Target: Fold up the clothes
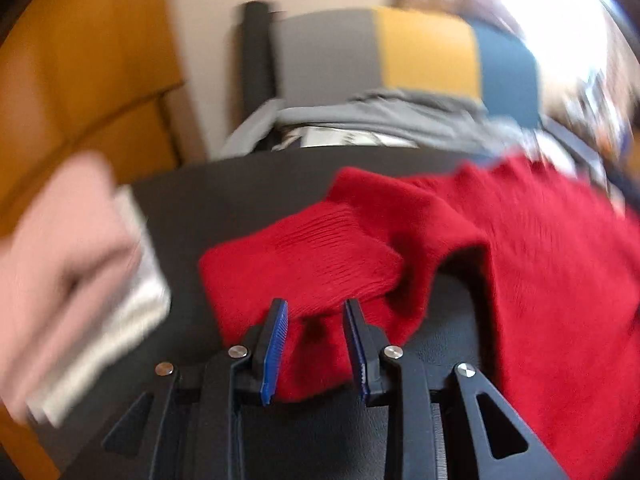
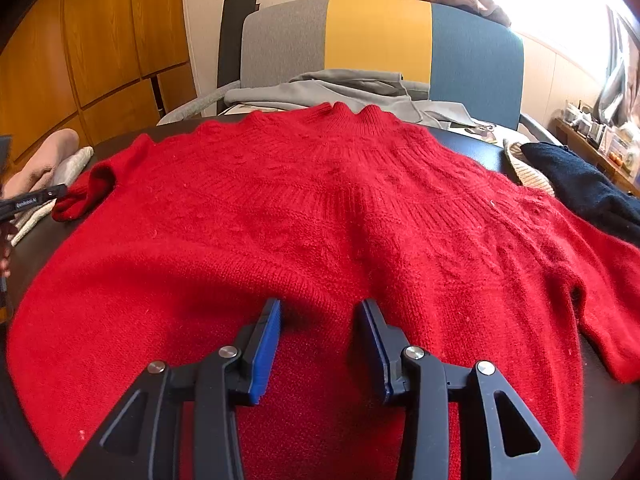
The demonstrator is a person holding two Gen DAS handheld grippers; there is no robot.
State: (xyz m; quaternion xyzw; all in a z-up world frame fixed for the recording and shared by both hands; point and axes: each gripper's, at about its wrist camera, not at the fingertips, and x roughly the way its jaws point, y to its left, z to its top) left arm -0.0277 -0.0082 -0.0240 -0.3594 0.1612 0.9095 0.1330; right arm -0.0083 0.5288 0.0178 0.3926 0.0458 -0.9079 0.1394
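Note:
A red knit sweater (image 2: 320,208) lies spread flat on the black table (image 2: 608,408), collar at the far side. Its left sleeve (image 2: 86,190) is bunched and folded over near the table's left edge. In the blurred left wrist view that red sleeve (image 1: 320,248) runs between the blue pads of my left gripper (image 1: 316,308), whose fingers stand apart around the fabric. My right gripper (image 2: 320,308) hovers open over the sweater's lower body, with nothing pinched between its fingers. A black part of the left gripper (image 2: 32,202) shows at the far left in the right wrist view.
Folded pink and grey clothes (image 2: 52,160) sit at the table's left edge. A grey garment (image 2: 320,88) lies behind the collar on a chair with a grey, yellow and blue back (image 2: 376,32). A navy garment (image 2: 580,188) and a beige knit (image 2: 528,172) lie at the right.

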